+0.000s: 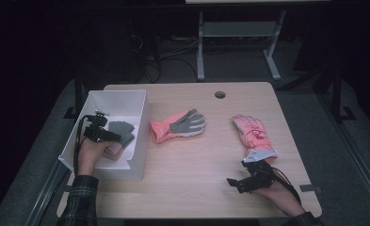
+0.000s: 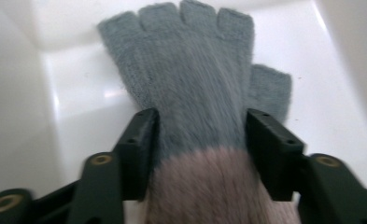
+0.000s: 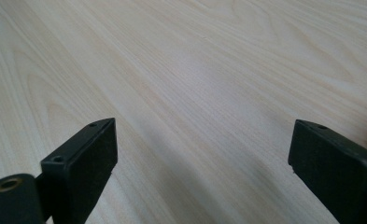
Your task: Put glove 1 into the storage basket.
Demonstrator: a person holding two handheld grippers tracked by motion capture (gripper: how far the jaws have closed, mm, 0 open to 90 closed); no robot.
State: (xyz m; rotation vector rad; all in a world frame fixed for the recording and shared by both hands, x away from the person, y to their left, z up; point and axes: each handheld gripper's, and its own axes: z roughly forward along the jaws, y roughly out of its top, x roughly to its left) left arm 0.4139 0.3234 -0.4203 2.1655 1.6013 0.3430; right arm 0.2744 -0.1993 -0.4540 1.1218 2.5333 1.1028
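The left tool (image 1: 108, 135) sits low inside the white rectangular plastic bin (image 1: 140, 123) at the left edge of the pale wood-grain counter (image 1: 206, 155). Its jaws stand part-way apart, one on each side of the grey knitted fingerless glove with a dusty-pink cuff (image 2: 195, 93). In the left gripper view the pads flank the glove at the line where grey meets pink; whether they press on the wool cannot be told, though they appear to have let go. The glove lies flat on the bin floor, its long axis running straight ahead of the tool, cuff nearest, finger stubs pointing away toward the far wall. The left hand (image 1: 87, 153) reaches in over the near wall, forearm low.

The right tool (image 1: 246, 181) rests near the counter's front right, jaws wide and empty, pointing across bare wood. Just beyond it lies a pink padded ski glove (image 1: 252, 132), well apart from a second pink glove with a grey palm (image 1: 179, 126) at mid-counter.

Judgement: the knitted glove is delivered; the left tool should withdraw upward. The right hand is nearer the next glove.
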